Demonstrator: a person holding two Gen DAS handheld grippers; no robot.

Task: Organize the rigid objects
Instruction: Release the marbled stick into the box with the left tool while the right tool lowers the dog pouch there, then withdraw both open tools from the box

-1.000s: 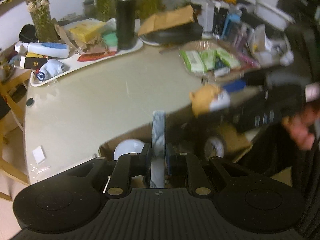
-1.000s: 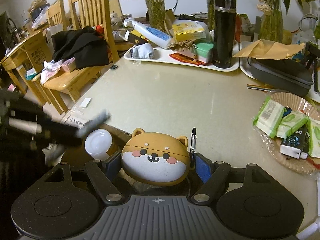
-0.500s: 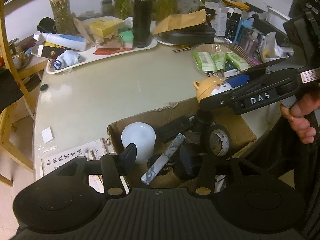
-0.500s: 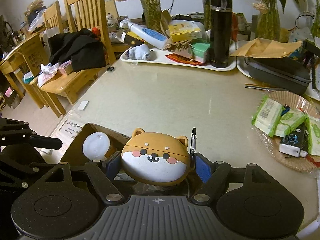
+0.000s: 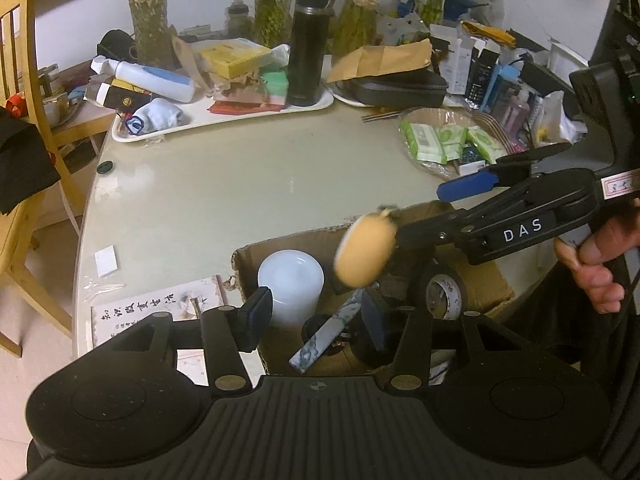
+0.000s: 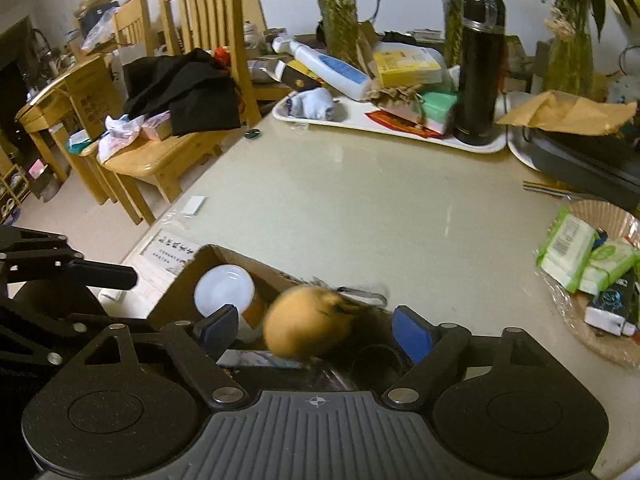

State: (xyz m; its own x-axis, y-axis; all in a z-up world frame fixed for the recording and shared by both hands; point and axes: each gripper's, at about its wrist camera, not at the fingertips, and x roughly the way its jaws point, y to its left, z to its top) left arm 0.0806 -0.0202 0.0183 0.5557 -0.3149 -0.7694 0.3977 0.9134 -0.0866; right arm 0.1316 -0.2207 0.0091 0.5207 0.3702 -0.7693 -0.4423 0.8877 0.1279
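Observation:
An open cardboard box (image 5: 288, 240) sits at the table's near edge and holds a white cup (image 5: 290, 284), a roll of tape (image 5: 444, 294) and a marbled grey bar (image 5: 332, 332). My left gripper (image 5: 316, 320) hangs open over the box, with the bar lying loose below it. In the right wrist view, my right gripper (image 6: 316, 330) has its jaws opening. An orange dog-shaped case (image 6: 306, 322) is blurred between the blue pads (image 6: 412, 332), free of both. Seen from the left, the case (image 5: 366, 254) drops below the right gripper (image 5: 420, 212) above the box.
A white tray (image 5: 312, 104) at the back carries a black flask (image 5: 308, 44), a bottle and boxes. A wicker plate (image 5: 428, 111) with green packets stands on the right. A wooden chair (image 6: 192, 8) with dark clothing is to the left. A person's hand (image 5: 596, 252) holds the right gripper.
My left gripper opened and let go of the marbled bar, which now lies in the box. My right gripper opened, and the dog case has left its pads and falls toward the box.

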